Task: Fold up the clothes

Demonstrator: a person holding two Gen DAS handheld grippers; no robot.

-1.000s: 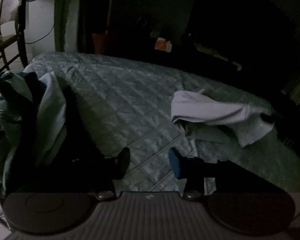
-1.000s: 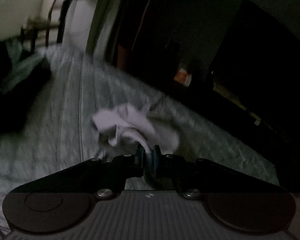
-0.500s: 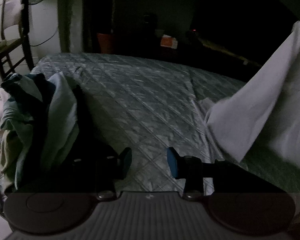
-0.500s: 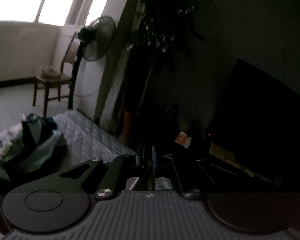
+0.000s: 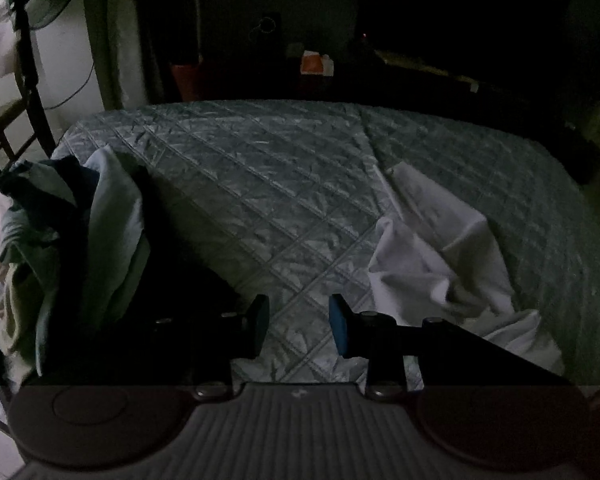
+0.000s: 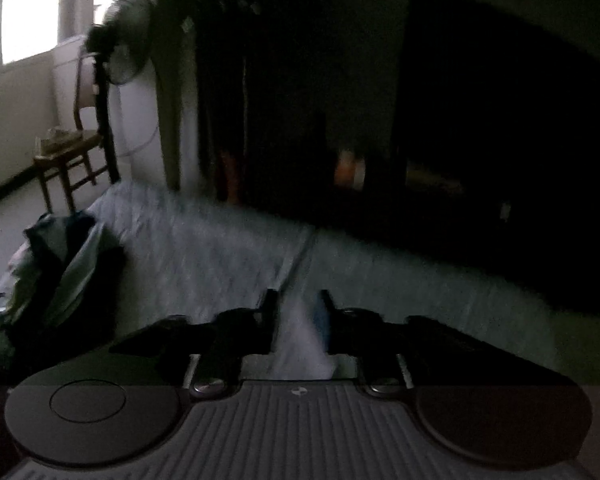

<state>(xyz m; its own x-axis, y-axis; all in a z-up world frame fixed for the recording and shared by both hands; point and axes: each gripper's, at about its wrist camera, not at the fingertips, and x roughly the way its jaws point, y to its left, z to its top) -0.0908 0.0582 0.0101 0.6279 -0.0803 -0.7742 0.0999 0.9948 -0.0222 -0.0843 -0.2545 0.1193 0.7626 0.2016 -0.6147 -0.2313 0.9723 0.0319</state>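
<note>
A white garment (image 5: 432,256) lies crumpled on the right part of the quilted bed (image 5: 260,184). My left gripper (image 5: 298,326) is open and empty, low over the quilt to the left of the garment. In the right wrist view my right gripper (image 6: 298,312) has its jaws apart, and a fold of the white garment (image 6: 300,340) sits between them; the view is blurred. A pile of mixed clothes (image 5: 60,240) lies at the bed's left edge and also shows in the right wrist view (image 6: 56,264).
A wooden chair (image 6: 68,152) and a standing fan (image 6: 120,56) stand past the bed's far left corner by a bright window. Dark furniture (image 5: 340,60) lines the far side of the bed. The room is dim.
The white garment, held up in the air half a second ago, has come down onto the bed. My right gripper, shut before, now has its jaws apart and has lowered toward the bed.
</note>
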